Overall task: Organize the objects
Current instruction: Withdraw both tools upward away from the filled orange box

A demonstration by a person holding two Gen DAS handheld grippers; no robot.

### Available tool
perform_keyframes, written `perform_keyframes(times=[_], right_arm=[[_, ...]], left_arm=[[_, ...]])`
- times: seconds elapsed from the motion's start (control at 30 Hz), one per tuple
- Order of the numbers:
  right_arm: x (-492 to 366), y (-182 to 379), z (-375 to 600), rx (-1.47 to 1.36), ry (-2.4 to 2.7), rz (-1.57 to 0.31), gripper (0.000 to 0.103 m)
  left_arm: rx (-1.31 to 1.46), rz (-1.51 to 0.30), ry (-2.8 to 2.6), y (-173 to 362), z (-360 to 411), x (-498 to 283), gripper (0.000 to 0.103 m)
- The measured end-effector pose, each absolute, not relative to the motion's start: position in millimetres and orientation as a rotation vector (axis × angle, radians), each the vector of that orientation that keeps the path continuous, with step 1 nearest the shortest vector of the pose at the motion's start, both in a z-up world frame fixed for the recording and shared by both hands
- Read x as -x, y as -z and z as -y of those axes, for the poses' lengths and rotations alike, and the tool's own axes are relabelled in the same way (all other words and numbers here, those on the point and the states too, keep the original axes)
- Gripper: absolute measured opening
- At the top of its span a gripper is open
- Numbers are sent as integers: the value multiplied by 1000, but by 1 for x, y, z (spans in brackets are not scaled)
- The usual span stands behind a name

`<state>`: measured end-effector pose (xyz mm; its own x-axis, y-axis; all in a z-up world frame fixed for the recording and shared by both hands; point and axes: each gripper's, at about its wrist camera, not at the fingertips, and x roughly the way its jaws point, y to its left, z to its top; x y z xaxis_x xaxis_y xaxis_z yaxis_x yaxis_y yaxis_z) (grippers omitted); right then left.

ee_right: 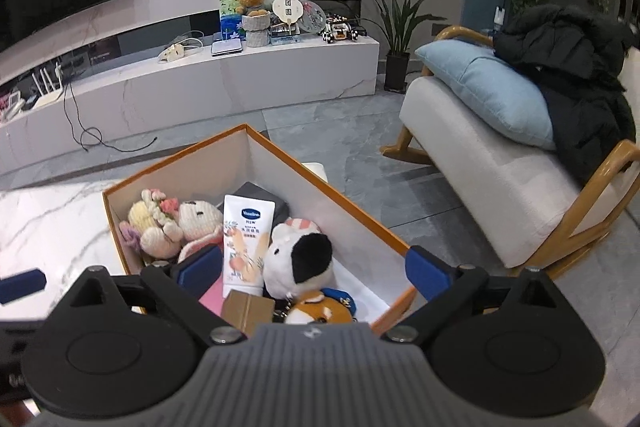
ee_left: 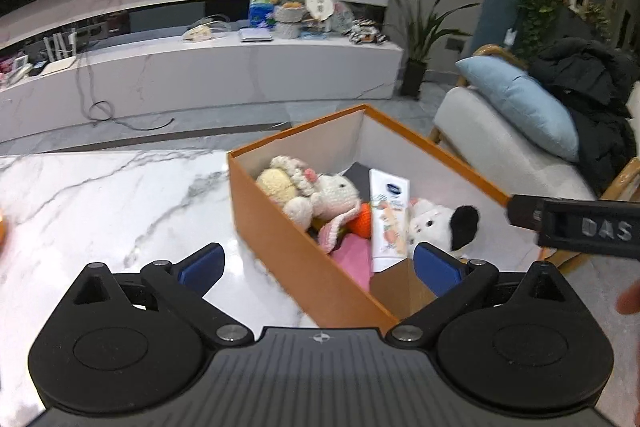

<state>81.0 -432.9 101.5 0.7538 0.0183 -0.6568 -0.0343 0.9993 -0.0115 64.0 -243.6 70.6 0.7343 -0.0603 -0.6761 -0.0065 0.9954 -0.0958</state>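
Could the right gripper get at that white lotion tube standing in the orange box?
Probably yes: the right gripper is open above the orange box, and the lotion tube stands uncovered, though a plush toy crowds one side.

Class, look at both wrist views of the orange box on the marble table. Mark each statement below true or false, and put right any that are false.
1. A white lotion tube stands among the toys in the orange box. True.
2. The left tongs are clamped on the tube. False: they stand wide open with nothing pressed between the pads.
3. A white plush toy with a black ear lies beside the tube. True.
4. The box sits on the grey floor. False: it rests on the marble table.
5. The right tongs are open and hold nothing. True.
6. A red cushion lies on the armchair. False: the cushion is light blue.
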Motion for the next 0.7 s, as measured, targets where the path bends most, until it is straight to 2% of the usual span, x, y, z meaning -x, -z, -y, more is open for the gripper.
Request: perform_keyframes(times=[0.17, 0.7], right_arm=[[-65, -105, 429, 55, -36, -706, 100], [-60, -83, 427, 63, -27, -803, 102]], left_arm=[[137, -808, -28, -71, 237, -63, 103], [67, -806, -40, -68, 243, -58, 103]])
